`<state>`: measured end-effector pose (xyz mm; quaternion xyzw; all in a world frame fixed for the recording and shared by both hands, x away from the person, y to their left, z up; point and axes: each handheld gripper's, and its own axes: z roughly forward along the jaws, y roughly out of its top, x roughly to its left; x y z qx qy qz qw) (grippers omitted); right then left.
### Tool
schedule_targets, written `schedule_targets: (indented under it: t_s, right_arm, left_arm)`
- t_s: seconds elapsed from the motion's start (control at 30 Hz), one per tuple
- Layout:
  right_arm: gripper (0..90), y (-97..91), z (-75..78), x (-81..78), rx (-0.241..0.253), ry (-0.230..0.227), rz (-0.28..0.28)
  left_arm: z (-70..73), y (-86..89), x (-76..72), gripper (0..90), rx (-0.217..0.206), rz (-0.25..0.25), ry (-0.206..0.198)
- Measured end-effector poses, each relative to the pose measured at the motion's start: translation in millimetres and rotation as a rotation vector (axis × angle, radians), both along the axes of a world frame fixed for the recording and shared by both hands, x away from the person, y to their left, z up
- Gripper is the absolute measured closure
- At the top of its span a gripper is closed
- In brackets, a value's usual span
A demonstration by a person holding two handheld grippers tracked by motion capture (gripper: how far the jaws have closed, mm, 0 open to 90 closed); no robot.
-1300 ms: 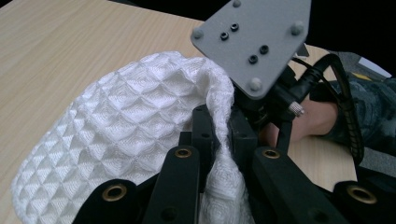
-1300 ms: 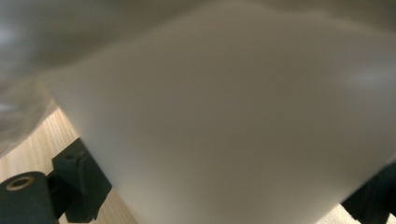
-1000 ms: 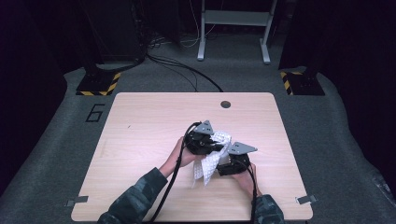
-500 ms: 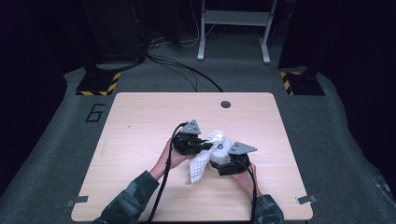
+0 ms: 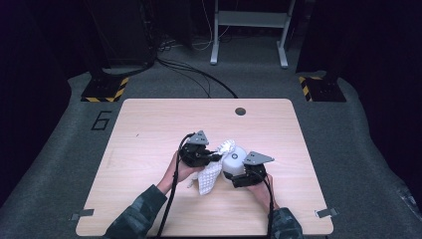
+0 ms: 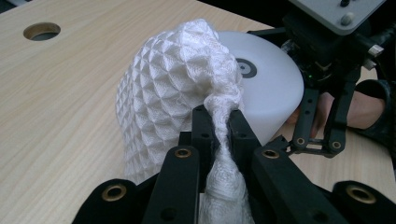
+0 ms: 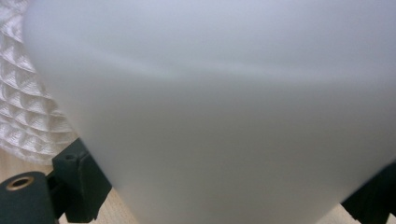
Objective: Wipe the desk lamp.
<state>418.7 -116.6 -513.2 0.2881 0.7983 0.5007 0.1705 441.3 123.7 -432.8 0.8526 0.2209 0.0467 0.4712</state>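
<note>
The white cloth [image 6: 173, 88] is soft and light, with a quilted surface that gives good friction, so I judge that it will not slip but will bend and hang wherever it is not supported; a bunched fold is the best place to take it. It lies draped against the side of the white cup [image 6: 268, 88], a smooth and stiff plastic piece that looks light and a little slippery, best held across its wall. The left gripper [image 6: 217, 126] has its jaws closed on a twisted fold of the cloth, which rises toward 12 o'clock from them. The right gripper [image 5: 244, 175] has its jaws closed around the cup. Both things are near the centre of the tabletop [image 5: 149, 124], the cloth at 9 o'clock of the cup.
</note>
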Motion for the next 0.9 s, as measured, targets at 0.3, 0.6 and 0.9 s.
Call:
schedule_targets:
  t_s: [0.3, 0.6, 0.9]
  right_arm:
    - [8.1, -0.2, -0.4, 0.7, 0.003, -0.003, 0.006]
    - [8.1, -0.2, -0.7, 0.9, 0.005, -0.001, 0.006]
    - [8.1, -0.3, -0.9, 1.6, 0.002, -0.007, 0.009]
  left_arm:
    - [-11.9, 0.5, 5.1, 84.5, 0.008, 0.004, 0.037]
    - [-26.2, -0.2, 8.7, 84.6, 0.023, -0.002, 0.069]
    - [-45.0, -1.6, 13.9, 84.6, 0.048, -0.009, 0.110]
